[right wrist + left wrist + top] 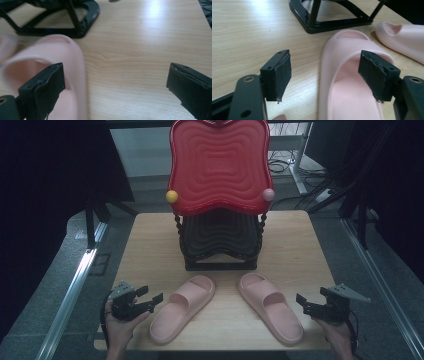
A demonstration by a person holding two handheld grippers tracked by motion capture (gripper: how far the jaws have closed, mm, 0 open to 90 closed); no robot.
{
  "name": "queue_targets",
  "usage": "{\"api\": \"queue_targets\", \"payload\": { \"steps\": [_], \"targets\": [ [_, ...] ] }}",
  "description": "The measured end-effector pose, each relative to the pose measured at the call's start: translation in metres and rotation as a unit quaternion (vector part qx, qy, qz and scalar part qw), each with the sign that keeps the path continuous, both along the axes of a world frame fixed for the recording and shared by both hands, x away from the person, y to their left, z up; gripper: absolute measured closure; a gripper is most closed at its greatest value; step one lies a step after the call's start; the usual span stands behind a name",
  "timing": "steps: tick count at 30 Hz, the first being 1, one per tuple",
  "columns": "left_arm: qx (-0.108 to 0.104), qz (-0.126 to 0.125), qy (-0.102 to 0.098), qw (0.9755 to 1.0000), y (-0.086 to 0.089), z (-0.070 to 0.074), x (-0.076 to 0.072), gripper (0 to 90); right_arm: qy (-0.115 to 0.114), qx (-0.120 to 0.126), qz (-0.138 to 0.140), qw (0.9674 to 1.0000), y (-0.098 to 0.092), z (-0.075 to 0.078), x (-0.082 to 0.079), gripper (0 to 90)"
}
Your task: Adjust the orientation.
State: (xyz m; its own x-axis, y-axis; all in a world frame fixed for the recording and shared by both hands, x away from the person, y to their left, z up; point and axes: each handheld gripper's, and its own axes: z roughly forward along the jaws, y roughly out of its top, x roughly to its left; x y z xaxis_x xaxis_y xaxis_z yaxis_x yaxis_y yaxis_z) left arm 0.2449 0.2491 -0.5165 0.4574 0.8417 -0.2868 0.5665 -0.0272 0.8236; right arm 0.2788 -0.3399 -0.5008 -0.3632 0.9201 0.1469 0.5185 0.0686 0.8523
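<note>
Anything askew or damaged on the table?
The two pink foam slides lie splayed: left slide and right slide have toes together near the black rack base, heels apart. The left gripper's black pad edges look frayed. No spills.

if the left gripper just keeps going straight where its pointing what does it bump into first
Most likely the left pink slipper. The left gripper, jaws open, points toward it, and its own view shows that slipper directly ahead by the right-hand jaw. Depth is hard to judge.

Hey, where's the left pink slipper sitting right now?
In the high view the left pink slipper lies on the table's near left part, just right of the open left gripper, in front of the black rack, beside the other slipper.
</note>
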Motion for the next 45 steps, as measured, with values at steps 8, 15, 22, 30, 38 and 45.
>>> {"api": "queue_targets", "payload": {
  "steps": [8,15,22,30,38,45],
  "targets": [
    [0.022,-0.027,0.022,0.9991,0.008,-0.008,-0.009,40.8,-0.014,0.007,0.059,0.9981,0.005,0.007,-0.011,8.6],
    [0.069,-0.032,0.054,0.9957,0.021,-0.022,-0.019,86.1,-0.028,0.004,0.08,0.9964,0.019,0.011,-0.019,12.6],
    [0.097,-0.051,0.082,0.9906,0.023,-0.035,-0.022,90.0,-0.05,0.011,0.104,0.9933,0.032,0.029,-0.031,15.4],
    [0.115,-0.085,0.1,0.9847,0.015,-0.045,-0.023,90.0,-0.051,0.011,0.121,0.9913,0.046,0.037,-0.039,15.3],
    [0.121,-0.111,0.105,0.9807,-0.003,-0.045,-0.03,89.9,-0.06,0.007,0.129,0.9898,0.054,0.042,-0.044,15.3],
    [0.128,-0.162,0.1,0.9734,-0.033,-0.04,-0.045,89.9,-0.064,0.008,0.126,0.9899,0.055,0.046,-0.048,15.3]
  ]
}}
